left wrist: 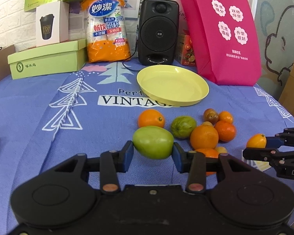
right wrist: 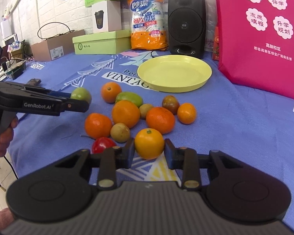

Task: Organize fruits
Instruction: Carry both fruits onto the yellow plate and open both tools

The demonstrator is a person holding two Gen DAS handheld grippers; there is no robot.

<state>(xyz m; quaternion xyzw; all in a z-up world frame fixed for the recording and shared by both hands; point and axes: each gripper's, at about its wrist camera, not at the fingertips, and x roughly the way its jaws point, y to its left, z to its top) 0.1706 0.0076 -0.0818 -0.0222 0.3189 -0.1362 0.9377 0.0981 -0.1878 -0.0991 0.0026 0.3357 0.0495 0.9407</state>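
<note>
The left gripper (left wrist: pixel 153 152) clamps a smooth green oval fruit (left wrist: pixel 153 142) between its blue pads, lifted off the cloth. The right gripper (right wrist: pixel 149 150) is closed on a small round yellow-orange citrus (right wrist: pixel 149 144), also held by both pads. Beyond them a loose cluster of oranges and small mixed fruit (right wrist: pixel 139 113) lies on the blue printed tablecloth (right wrist: pixel 245 137). To the cluster's right the cloth is bare up to the table edge. Farther on sits a pale yellow round plastic plate (left wrist: pixel 172 85), apart from the fruit. Behind it stand a black speaker (left wrist: pixel 158 33), a pink fabric bag (left wrist: pixel 225 35), an orange pack of paper cups (left wrist: pixel 107 27) and a light green cardboard box (left wrist: pixel 47 60) against the wall.
</note>
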